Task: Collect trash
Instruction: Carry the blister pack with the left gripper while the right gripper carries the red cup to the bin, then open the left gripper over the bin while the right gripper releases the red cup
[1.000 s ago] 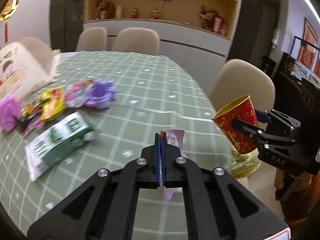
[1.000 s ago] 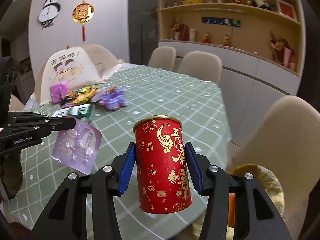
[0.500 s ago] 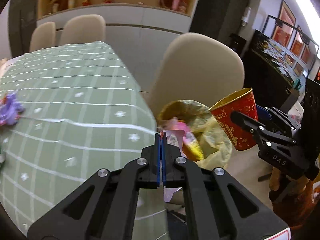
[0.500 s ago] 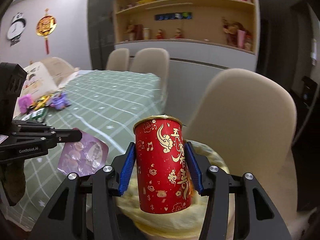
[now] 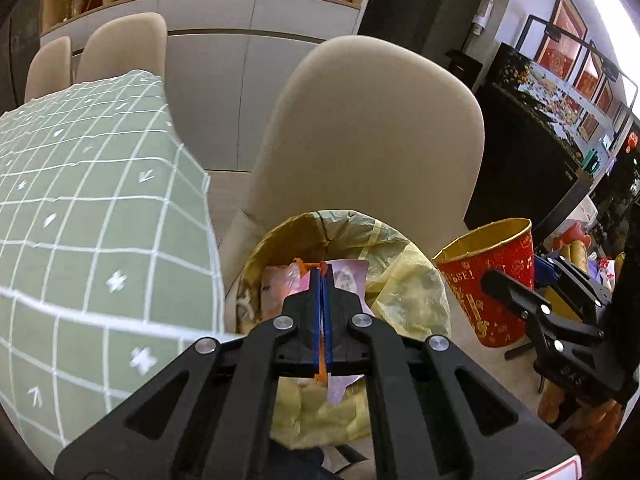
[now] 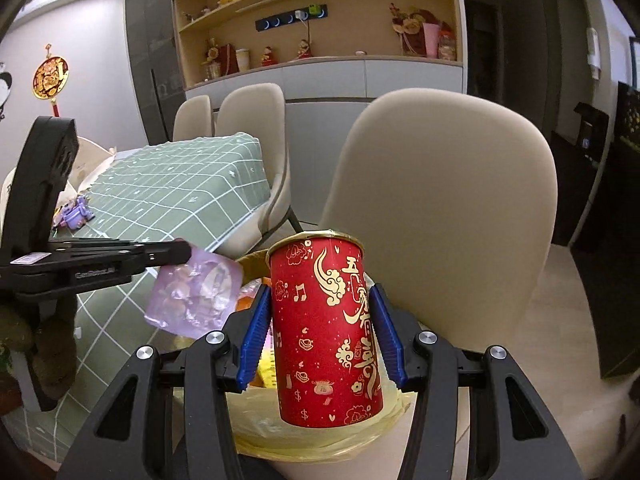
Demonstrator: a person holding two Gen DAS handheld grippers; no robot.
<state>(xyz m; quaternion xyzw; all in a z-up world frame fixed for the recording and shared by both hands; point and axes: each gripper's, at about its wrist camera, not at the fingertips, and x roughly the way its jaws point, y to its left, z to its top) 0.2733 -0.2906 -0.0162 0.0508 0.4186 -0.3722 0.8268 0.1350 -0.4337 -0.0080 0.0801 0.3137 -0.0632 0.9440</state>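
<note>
A beige chair stands at twelve o'clock behind the bin; my left tongs pinch the purple wrapper over it, my right tongs clamp the red can beside it.

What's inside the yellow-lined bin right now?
The bin holds pink and orange wrappers near the top. The left gripper and its purple wrapper cover the rest, so deeper contents cannot be seen.

Right claw clamps red can above bin.
</note>
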